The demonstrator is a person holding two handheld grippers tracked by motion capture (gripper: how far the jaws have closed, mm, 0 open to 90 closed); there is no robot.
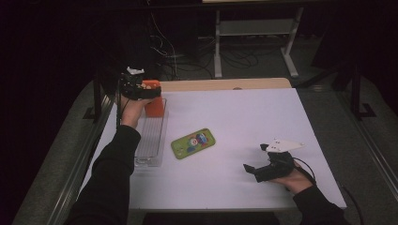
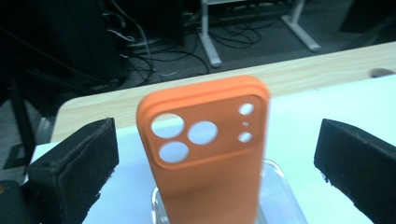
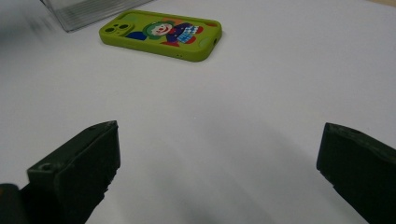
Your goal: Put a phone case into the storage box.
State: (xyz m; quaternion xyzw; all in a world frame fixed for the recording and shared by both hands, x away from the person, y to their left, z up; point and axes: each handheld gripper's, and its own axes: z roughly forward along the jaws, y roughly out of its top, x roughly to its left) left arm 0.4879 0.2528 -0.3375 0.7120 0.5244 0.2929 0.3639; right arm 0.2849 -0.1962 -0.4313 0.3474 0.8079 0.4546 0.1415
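at the far left of the white surface (image 1: 244, 122), the left claw (image 1: 143, 90) sits by the top of an orange phone case (image 1: 154, 105), which stands upright in the far end of a clear plastic rack (image 1: 151, 140). in the left gripper view the orange phone case (image 2: 210, 154) rises between the two black jaws with open space on either side; the jaws stand wide apart and the pads do not press on it, so the left claw has hold of nothing. the case's camera cut-outs face the lens, and its foot is set in the clear plastic rack (image 2: 280, 191).

near the middle of the surface, just right of the rack, a green phone case (image 1: 193, 143) with a cartoon clown print lies flat, apart from both claws.

at the right, near the front edge, the right claw (image 1: 256, 171) rests low over the bare surface, pointing left towards the green case. in the right gripper view its jaws are spread wide with only white surface between them; the green phone case (image 3: 161, 35) lies well ahead, and a corner of the rack (image 3: 84, 11) shows beyond it.
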